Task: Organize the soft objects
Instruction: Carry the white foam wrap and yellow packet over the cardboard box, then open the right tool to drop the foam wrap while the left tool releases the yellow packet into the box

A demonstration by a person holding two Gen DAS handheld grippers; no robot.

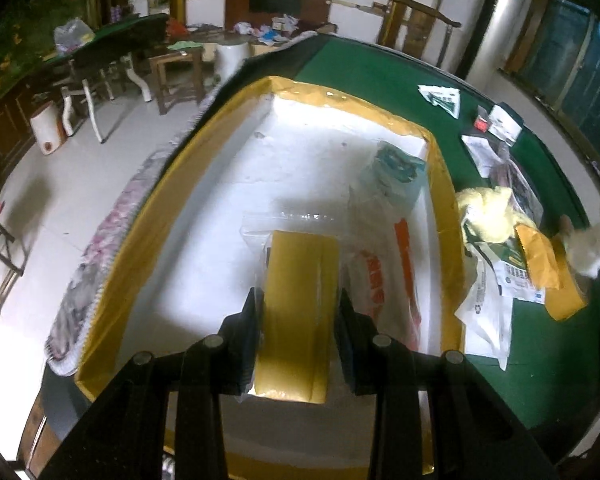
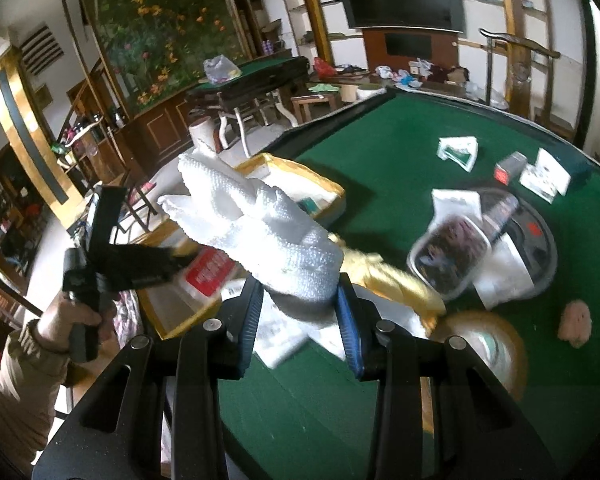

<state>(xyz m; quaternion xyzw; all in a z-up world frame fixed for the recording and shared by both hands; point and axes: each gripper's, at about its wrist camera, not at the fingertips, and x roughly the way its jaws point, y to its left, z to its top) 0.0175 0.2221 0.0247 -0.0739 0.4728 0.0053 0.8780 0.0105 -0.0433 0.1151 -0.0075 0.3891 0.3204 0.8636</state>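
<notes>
Left gripper point(image 1: 300, 304): we clamp the yellow packet point(image 1: 296, 312); lower it flat into the box point(image 1: 440, 184).
Right gripper point(image 2: 300, 300): we pinch the white cloth point(image 2: 260, 224); carry it toward 10 o'clock.

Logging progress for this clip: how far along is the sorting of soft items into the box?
Partly done. Already in the yellow-rimmed box: a teal packet and a red-printed white bag. In hand: left tongs hold a bagged yellow pack over the box; right tongs grip a white cloth. Left on the green table: yellow cloth, envelopes, packets.
</notes>
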